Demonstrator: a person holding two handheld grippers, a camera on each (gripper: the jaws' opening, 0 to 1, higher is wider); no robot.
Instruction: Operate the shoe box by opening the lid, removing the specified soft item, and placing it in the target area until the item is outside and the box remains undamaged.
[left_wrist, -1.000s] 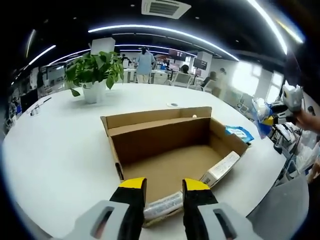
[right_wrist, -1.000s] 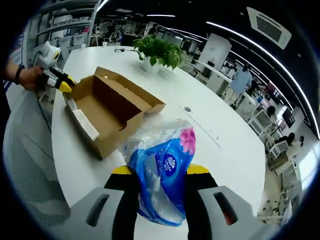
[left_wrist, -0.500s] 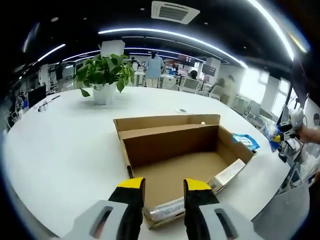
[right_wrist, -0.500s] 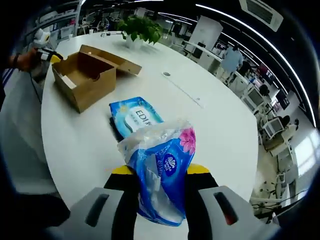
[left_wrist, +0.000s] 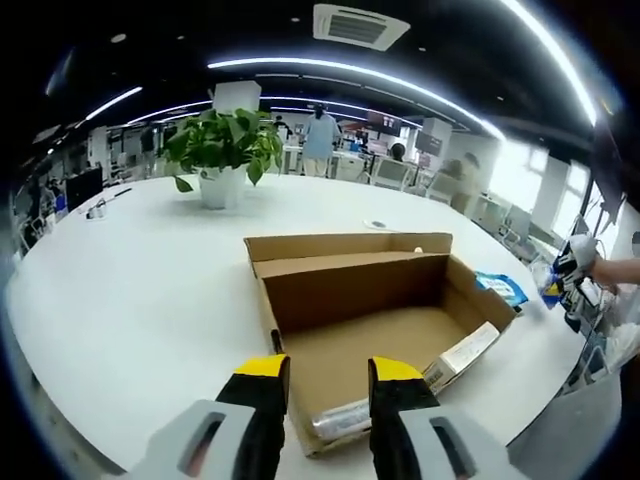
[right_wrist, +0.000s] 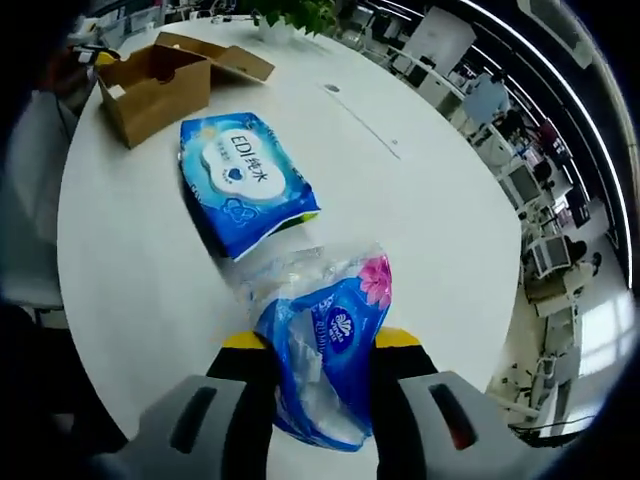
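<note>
The left gripper (left_wrist: 320, 372), grey with yellow-tipped black jaws, is gaping apart. The matching right gripper (right_wrist: 318, 345) is pinching a crinkly blue plastic tissue pack (right_wrist: 322, 350) between its jaws.

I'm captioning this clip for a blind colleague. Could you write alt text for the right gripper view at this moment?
The right gripper is shut on a blue plastic tissue pack above a round white table. A blue wet-wipes pack lies flat on the table just beyond it, and the open cardboard shoe box sits farther off near the table's edge.
</note>
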